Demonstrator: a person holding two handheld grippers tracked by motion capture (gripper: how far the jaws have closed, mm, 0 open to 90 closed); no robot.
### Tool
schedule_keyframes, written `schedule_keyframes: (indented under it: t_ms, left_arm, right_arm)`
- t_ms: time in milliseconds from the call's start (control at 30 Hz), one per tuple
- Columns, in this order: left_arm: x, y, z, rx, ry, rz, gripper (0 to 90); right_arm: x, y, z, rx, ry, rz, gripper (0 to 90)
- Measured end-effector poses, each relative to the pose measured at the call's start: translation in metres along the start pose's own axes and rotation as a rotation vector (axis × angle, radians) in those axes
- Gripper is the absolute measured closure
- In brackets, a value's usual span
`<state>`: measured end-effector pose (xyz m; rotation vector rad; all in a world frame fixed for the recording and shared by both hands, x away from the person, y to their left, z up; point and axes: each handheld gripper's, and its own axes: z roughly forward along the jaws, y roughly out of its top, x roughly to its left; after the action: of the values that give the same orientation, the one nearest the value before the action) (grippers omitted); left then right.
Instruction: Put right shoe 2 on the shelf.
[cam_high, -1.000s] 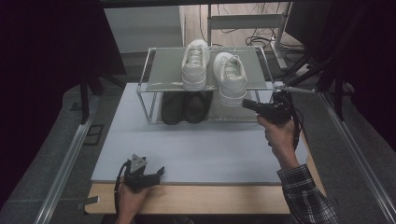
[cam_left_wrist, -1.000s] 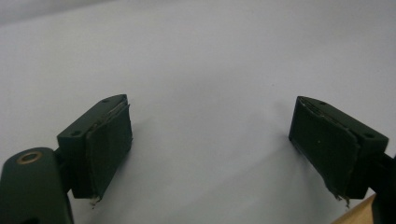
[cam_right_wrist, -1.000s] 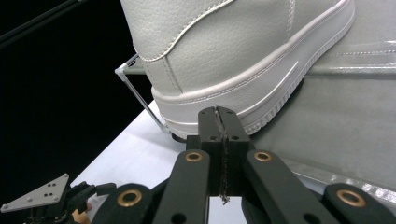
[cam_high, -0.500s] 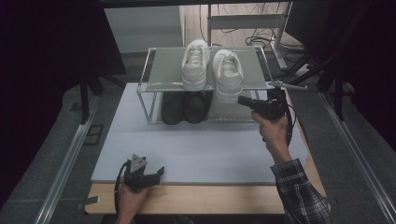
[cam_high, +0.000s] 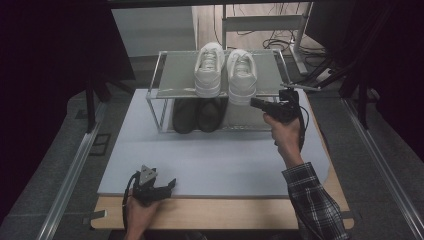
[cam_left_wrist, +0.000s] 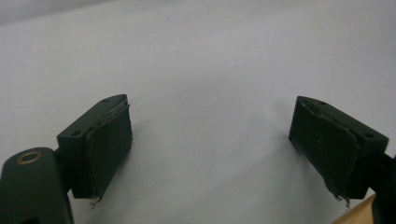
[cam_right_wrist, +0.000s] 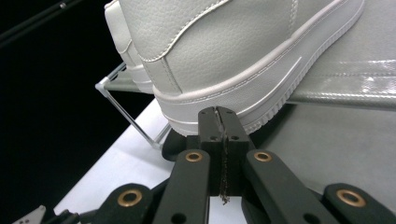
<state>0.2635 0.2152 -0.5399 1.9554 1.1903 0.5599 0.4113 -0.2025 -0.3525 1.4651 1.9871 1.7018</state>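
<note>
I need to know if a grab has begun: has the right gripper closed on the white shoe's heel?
No. The right gripper has its fingers pressed together with nothing between them, just short of the white shoe.

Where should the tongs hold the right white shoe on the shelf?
Probably the heel collar of the right white shoe, approached from the front: its heel overhangs the shelf edge toward the person. The right tongs, pressed shut, must open first.

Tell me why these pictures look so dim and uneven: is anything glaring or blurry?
High view: dark surroundings, the white mat lit. Right gripper view: sharp white shoe, glare on the glossy shelf, black void at left. Left gripper view: soft shadows under the pads on the mat, slightly hazy.
</note>
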Motion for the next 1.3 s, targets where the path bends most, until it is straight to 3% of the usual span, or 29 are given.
schedule_keyframes:
  t_ms: [700, 1067, 1300]
  left_arm:
    - [0.0, 0.0, 0.0, 0.0, 0.001, -0.002, 12.8]
    - [0.0, 0.0, 0.0, 0.0, 0.002, -0.001, 12.8]
    - [0.0, 0.0, 0.0, 0.001, 0.001, -0.001, 12.8]
  right_arm:
    - [0.003, 0.011, 0.031, 0.0, -0.064, -0.013, 89.3]
    - [0.007, 0.01, 0.04, -0.009, -0.053, -0.003, 89.2]
    - [0.006, 0.008, 0.038, 0.018, -0.038, -0.019, 86.8]
